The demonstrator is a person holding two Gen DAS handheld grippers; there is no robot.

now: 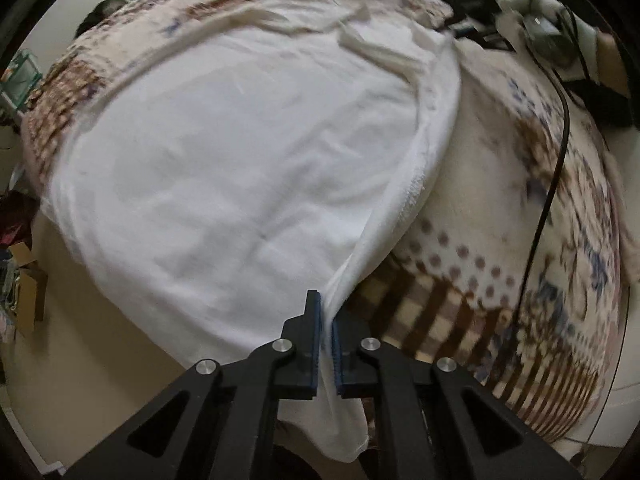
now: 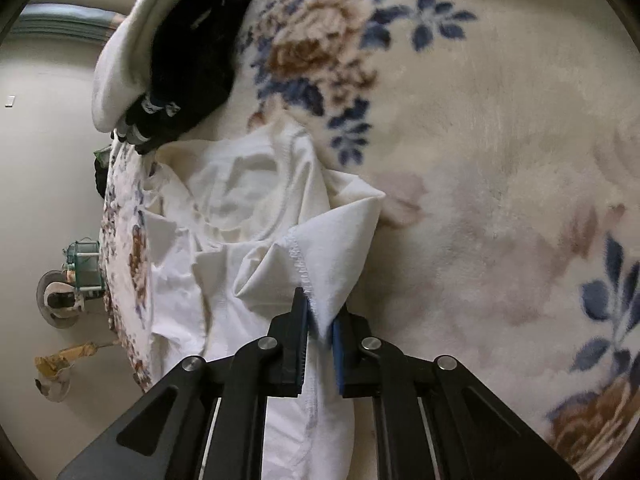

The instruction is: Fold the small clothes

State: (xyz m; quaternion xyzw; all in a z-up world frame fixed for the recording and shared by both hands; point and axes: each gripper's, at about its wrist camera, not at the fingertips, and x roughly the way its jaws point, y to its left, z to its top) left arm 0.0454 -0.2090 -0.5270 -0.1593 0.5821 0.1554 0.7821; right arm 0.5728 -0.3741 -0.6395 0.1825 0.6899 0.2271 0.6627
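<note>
Left hand-held gripper (image 1: 327, 334) clamped on the hemmed edge of the white garment (image 1: 240, 152), blue pads pinching a fold of fabric near the bed's front edge. Right hand-held gripper (image 2: 320, 334) likewise closed on the white garment (image 2: 248, 208), biting a stitched seam, cloth bunched and lifted between its fingers.

Largest: floral blanket (image 2: 460, 128) covering the bed, cream with blue and brown flowers, checked and dotted border (image 1: 460, 312) along one edge. Next: white garment spread flat over the blanket's middle, reaching toward the front edge, one side flap turned up, wrinkled at the far end. Then: dark clothing (image 2: 196, 48) heaped against a pale pillow (image 2: 120, 60) by the bed's far edge, touching the garment's wrinkled end. Smallest: black cable (image 1: 556, 152) trailing across the blanket near the opposite edge, well apart from the garment.
</note>
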